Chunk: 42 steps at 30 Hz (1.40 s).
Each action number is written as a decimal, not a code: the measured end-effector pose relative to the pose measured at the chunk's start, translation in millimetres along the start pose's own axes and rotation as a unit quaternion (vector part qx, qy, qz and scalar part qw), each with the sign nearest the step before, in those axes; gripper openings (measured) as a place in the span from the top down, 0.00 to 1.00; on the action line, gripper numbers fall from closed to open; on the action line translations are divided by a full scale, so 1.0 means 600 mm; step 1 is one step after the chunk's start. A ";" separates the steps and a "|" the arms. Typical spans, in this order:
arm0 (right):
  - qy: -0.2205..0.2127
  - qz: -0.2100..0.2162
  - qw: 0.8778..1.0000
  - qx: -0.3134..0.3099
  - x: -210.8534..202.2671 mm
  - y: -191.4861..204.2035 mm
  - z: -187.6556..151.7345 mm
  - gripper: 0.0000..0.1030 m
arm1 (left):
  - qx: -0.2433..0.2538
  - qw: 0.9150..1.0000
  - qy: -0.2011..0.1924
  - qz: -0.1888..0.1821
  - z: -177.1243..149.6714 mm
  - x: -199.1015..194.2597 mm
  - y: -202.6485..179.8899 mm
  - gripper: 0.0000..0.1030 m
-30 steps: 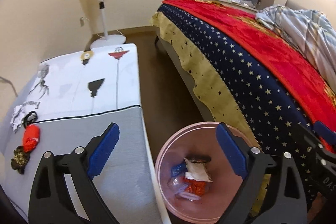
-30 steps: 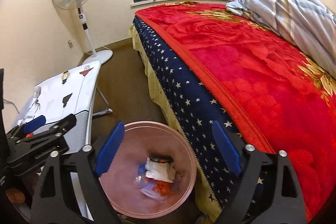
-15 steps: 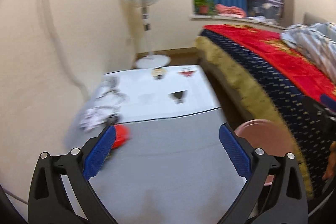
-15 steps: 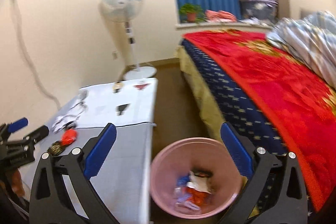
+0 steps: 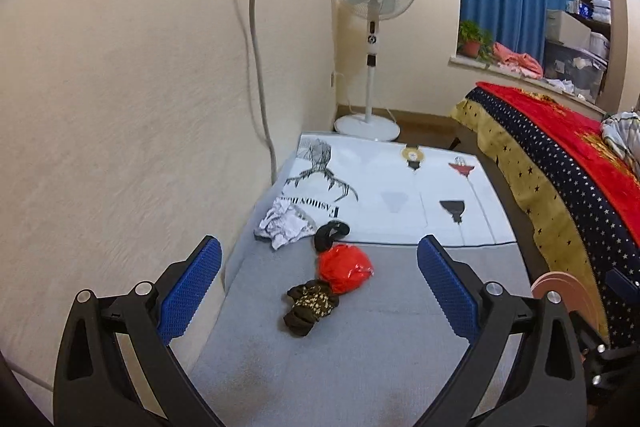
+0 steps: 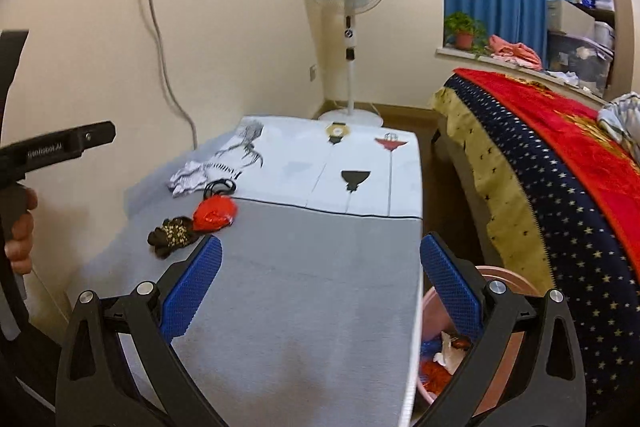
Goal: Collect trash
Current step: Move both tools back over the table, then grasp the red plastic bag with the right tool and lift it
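Trash lies on a grey and white covered table (image 5: 360,347): a red crumpled wrapper (image 5: 344,267), a dark gold-speckled wrapper (image 5: 310,307), a black ring-shaped scrap (image 5: 330,233) and a crumpled white printed paper (image 5: 282,223). My left gripper (image 5: 318,285) is open and empty, above the table just short of the wrappers. My right gripper (image 6: 320,281) is open and empty over the table's near end, with the red wrapper (image 6: 214,213) and dark wrapper (image 6: 172,235) ahead to its left. A pink bin (image 6: 496,279) holding trash stands on the floor to the table's right.
A wall (image 5: 120,107) runs close along the table's left side, with a hanging cable (image 5: 256,27). A standing fan (image 5: 374,27) is beyond the table. A bed with a red and star-patterned blanket (image 6: 540,167) lies to the right. The left gripper's body (image 6: 56,147) shows at the right view's left edge.
Both grippers have swung left from over the pink bin to over the table. The wrappers now lie in front of the left gripper. Both stay open.
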State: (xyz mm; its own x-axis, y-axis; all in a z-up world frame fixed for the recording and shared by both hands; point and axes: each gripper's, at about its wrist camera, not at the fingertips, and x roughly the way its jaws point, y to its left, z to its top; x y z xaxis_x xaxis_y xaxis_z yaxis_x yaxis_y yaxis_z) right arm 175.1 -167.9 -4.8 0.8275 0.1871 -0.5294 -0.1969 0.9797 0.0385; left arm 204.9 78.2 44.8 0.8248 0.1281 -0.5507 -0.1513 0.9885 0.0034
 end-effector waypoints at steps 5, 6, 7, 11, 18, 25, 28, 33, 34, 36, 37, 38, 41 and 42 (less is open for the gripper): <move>0.014 -0.013 1.000 0.005 0.043 0.017 0.000 0.05 | 0.000 1.000 0.025 0.002 -0.004 0.027 0.008 0.08; 0.017 -0.015 1.000 0.005 0.054 0.018 0.001 0.05 | -0.002 1.000 0.024 0.004 -0.002 0.027 0.012 0.08; 0.020 -0.018 1.000 0.006 0.068 0.021 0.002 0.05 | -0.002 1.000 0.022 0.007 -0.001 0.026 0.014 0.08; 0.038 -0.018 0.999 0.016 0.137 0.040 -0.001 0.05 | -0.015 0.999 0.009 0.035 0.005 0.005 0.041 0.08; 0.060 0.020 0.998 0.009 0.268 0.121 0.006 0.05 | -0.066 0.994 -0.024 0.079 0.023 -0.025 0.088 0.08; 0.081 0.059 0.995 -0.026 0.353 0.212 0.008 0.05 | -0.061 0.994 -0.023 0.093 0.028 -0.014 0.089 0.08; 0.092 0.059 0.994 -0.027 0.384 0.230 0.006 0.05 | -0.055 0.994 -0.023 0.093 0.026 -0.013 0.087 0.08; 0.114 0.056 0.991 -0.037 0.417 0.248 -0.004 0.07 | -0.054 0.994 -0.021 0.089 0.025 -0.011 0.089 0.08; 0.124 0.061 0.989 -0.043 0.423 0.253 -0.006 0.09 | -0.055 0.994 -0.021 0.090 0.025 -0.011 0.089 0.08; 0.132 0.071 0.987 -0.049 0.428 0.256 -0.006 0.34 | -0.055 0.994 -0.021 0.089 0.024 -0.013 0.089 0.08; 0.133 0.081 0.987 -0.050 0.428 0.256 -0.007 0.34 | -0.057 0.994 -0.021 0.088 0.024 -0.013 0.090 0.08; 0.130 0.078 0.987 -0.047 0.426 0.255 -0.007 0.35 | -0.057 0.994 -0.020 0.088 0.024 -0.012 0.090 0.08; 0.120 0.078 0.989 -0.039 0.419 0.248 -0.008 0.37 | -0.059 0.994 -0.020 0.086 0.023 -0.012 0.091 0.08; 0.115 0.072 0.990 -0.038 0.415 0.245 -0.007 0.37 | -0.060 0.994 -0.019 0.086 0.024 -0.014 0.092 0.08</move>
State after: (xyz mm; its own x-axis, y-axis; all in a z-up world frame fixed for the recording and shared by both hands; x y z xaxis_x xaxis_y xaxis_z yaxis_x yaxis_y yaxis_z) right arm 350.0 22.1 -134.8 0.6477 0.2953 -0.7023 -0.3511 0.9338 0.0689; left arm 197.3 132.9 61.4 0.8006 0.3003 -0.5186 -0.3541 0.9352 -0.0052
